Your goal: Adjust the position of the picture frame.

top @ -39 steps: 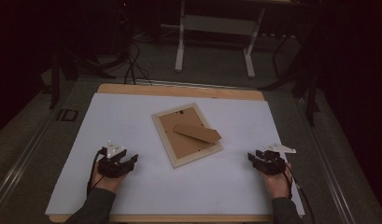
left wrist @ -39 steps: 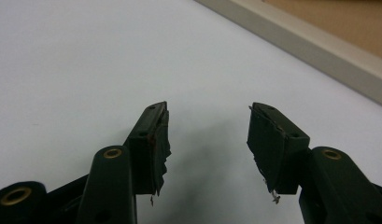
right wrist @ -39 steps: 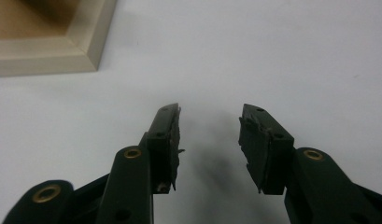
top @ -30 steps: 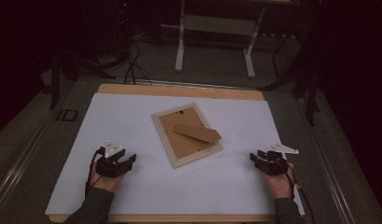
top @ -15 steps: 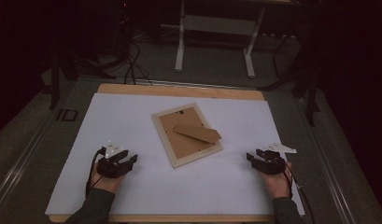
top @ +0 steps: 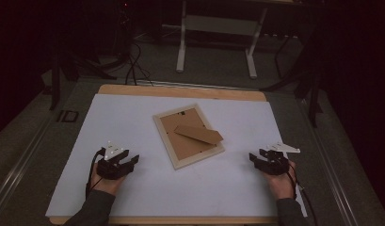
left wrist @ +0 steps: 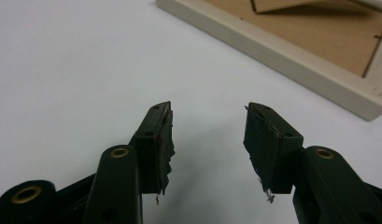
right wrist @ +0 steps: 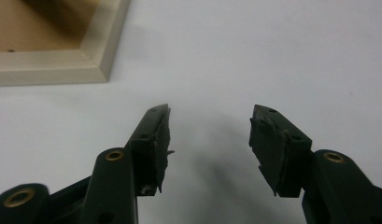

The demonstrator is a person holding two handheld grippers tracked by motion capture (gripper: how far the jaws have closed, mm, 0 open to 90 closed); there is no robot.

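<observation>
Little is changing since the earlier pictures: both hands are keeping their places, the picture frame (top: 188, 135) is lying as before, face down with its stand flap (top: 198, 134) raised. Left gripper (top: 132, 160) jaws have just been opening slightly, empty; right gripper (top: 252, 157) jaws are standing apart, empty. Nothing is being grasped yet. Between the 2 grippers, ahead of each, the frame is waiting, with bare white table sheet (top: 213, 188) all around and its edges well off.

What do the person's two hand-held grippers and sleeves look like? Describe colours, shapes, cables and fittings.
Each hand-held gripper, left and right, is black with two blocky jaws faced with frayed dark pads, brass-coloured rivets at the pivots, and a pale three-cornered plate on top. A dark cable trails from each. The sleeves are dark grey.
</observation>
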